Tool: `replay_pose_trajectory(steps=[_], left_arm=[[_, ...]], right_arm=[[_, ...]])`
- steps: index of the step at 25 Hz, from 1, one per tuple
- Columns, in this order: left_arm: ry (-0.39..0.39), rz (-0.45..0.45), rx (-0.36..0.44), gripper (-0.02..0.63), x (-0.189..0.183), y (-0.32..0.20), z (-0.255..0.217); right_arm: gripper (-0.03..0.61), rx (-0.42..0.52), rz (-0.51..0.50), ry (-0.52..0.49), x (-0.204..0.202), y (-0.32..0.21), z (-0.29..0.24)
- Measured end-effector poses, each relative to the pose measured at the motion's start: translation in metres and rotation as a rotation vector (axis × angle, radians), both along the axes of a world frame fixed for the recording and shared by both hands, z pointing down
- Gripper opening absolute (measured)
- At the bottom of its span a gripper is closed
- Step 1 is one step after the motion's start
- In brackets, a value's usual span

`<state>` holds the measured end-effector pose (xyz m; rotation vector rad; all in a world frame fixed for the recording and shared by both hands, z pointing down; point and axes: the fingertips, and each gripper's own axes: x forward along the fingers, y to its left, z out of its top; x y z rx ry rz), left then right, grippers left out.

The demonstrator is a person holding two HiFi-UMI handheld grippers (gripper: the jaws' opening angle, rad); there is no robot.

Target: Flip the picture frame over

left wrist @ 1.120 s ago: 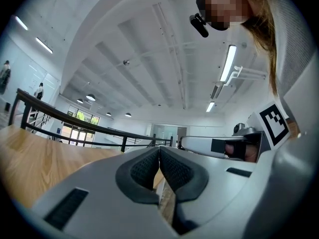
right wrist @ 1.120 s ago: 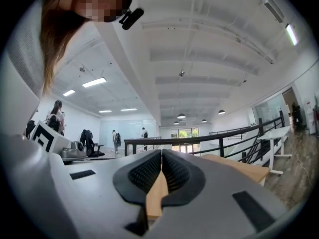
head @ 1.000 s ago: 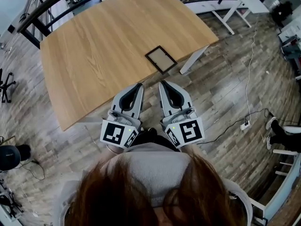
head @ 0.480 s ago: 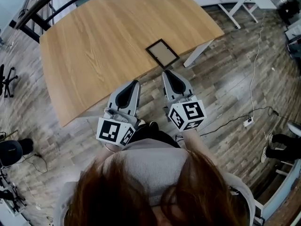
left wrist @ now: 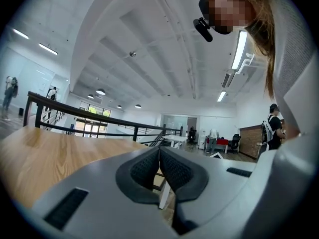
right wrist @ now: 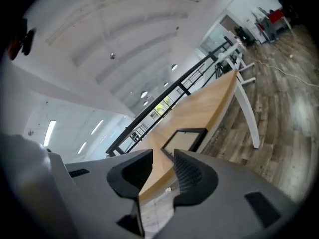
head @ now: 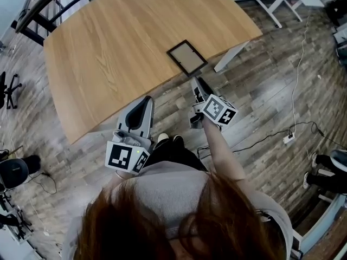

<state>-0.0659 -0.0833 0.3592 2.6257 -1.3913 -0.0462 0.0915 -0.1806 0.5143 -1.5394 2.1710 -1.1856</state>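
**Picture frame**: rectangular, with a dark border and a pale tan centre. It lies flat on the worktop, close to the near edge and near the right corner above the white leg. In the head view its long axis slants from upper left to lower right, roughly crosswise to the near edge, with one short end toward that edge. Which face is up cannot be told. In the right gripper view the frame shows just beyond the jaws, and nothing touches it.

**Right gripper**: held over the plank floor, just off the worktop's edge and in line with the frame's near end, apart from it. Its marker cube is tilted on a corner. In its own view the right gripper has its jaws opening, with a gap between the pads. Only the worktop's edge shows through the gap.

**Left gripper**: at the worktop's near edge, well to the left of the frame. In its own view the left gripper has its jaws closed together at the tips, with nothing held.
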Motion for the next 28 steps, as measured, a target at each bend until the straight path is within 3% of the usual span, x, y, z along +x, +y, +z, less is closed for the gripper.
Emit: replay_pose_trajectory(steps=[2, 5, 9, 15, 22, 28], left_arm=[[-0.008, -0.012, -0.009, 0.008, -0.004, 0.001, 0.004], [-0.020, -0.027, -0.022, 0.009, -0.009, 0.002, 0.008], [-0.038, -0.038, -0.030, 0.008, -0.013, 0.007, 0.013], [-0.054, -0.074, -0.048, 0.008, -0.024, 0.009, 0.017], [-0.071, -0.102, -0.053, 0.008, -0.033, 0.012, 0.017], [-0.077, -0.115, -0.055, 0.008, -0.037, 0.016, 0.019]], right_arm=[[0.134, -0.074, 0.075, -0.089, 0.014, -0.009, 0.025], [0.200, -0.167, 0.164, -0.304, 0.026, -0.022, 0.054], [0.212, -0.198, 0.192, -0.491, 0.028, -0.041, 0.074], [0.210, -0.203, 0.181, -0.526, 0.023, -0.061, 0.085], [0.205, -0.182, 0.201, -0.639, 0.028, -0.076, 0.089], [0.128, -0.152, 0.195, -0.667, 0.029, -0.078, 0.085]])
